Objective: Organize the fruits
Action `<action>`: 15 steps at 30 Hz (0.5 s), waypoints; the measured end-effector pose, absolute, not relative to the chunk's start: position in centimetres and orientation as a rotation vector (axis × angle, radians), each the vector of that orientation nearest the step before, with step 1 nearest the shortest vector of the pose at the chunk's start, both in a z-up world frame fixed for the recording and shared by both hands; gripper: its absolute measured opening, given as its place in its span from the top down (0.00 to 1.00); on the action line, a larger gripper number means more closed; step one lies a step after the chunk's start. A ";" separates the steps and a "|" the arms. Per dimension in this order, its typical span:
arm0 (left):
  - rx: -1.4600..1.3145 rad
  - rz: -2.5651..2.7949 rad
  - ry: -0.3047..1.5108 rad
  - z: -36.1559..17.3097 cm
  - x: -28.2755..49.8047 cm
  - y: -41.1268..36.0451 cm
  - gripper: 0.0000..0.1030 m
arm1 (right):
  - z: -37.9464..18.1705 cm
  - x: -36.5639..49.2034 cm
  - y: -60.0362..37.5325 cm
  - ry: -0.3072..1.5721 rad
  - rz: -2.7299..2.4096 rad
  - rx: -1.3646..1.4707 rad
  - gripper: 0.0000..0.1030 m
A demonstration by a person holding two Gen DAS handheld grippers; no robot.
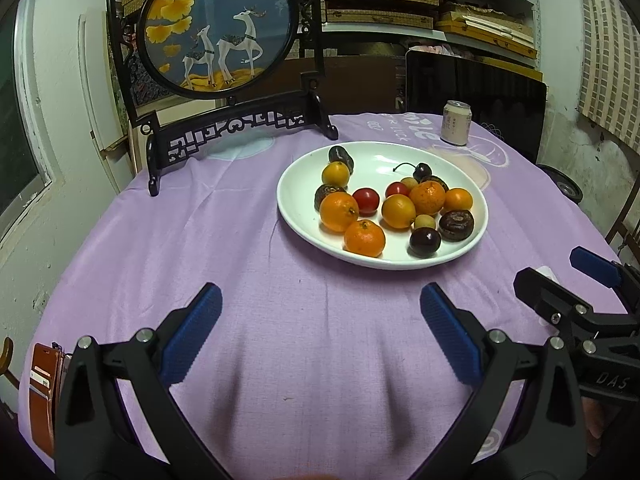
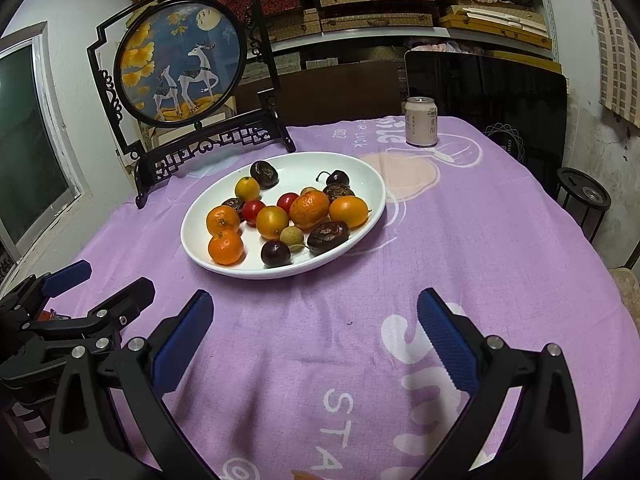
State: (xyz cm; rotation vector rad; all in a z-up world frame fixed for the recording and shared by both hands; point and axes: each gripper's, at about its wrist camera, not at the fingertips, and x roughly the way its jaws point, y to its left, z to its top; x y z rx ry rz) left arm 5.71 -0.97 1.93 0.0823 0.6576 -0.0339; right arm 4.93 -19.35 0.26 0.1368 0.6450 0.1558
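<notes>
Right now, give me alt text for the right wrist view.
A white plate of small oranges, cherry tomatoes and dark fruits sits on a purple tablecloth, with the right gripper open and empty in front. A can and deer screen stand behind.

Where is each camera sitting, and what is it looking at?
Left wrist view: sits on the left gripper, looking forward across the purple cloth at the white plate of fruit; its own two open blue fingers show, with the right gripper at the right edge.
Right wrist view: sits on the right gripper, facing the same plate; its open fingers show, with the left gripper at the left edge.
Both share the plate, the can and the deer screen.
</notes>
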 end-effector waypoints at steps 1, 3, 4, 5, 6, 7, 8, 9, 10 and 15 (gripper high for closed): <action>0.082 -0.036 0.656 1.9 5.7 -1.0 0.02 | 0.3 4.9 -19.3 0.644 0.156 0.138 0.01; 0.086 -0.034 0.650 1.9 5.6 -1.0 0.02 | 0.3 4.9 -19.3 0.645 0.155 0.136 0.01; 0.091 -0.030 0.641 1.9 5.5 -1.0 0.02 | 0.3 4.9 -19.3 0.645 0.156 0.136 0.01; 0.095 -0.026 0.633 2.0 5.4 -1.1 0.02 | 0.3 4.9 -19.3 0.645 0.156 0.137 0.01; 0.098 -0.025 0.629 2.0 5.4 -1.1 0.02 | 0.3 4.9 -19.4 0.644 0.155 0.138 0.01; 0.099 -0.025 0.627 2.0 5.4 -1.1 0.02 | 0.3 4.9 -19.4 0.644 0.154 0.138 0.01; 0.098 -0.029 0.632 2.0 5.4 -1.1 0.02 | 0.4 4.9 -19.3 0.643 0.153 0.138 0.01; 0.096 -0.034 0.637 2.0 5.5 -1.1 0.02 | 0.4 4.9 -19.3 0.641 0.152 0.140 0.01; 0.094 -0.039 0.645 1.9 5.7 -1.0 0.02 | 0.5 4.9 -19.3 0.641 0.151 0.140 0.01; 0.094 -0.038 0.662 1.7 5.9 -0.9 0.02 | 0.6 4.9 -19.3 0.647 0.149 0.142 0.01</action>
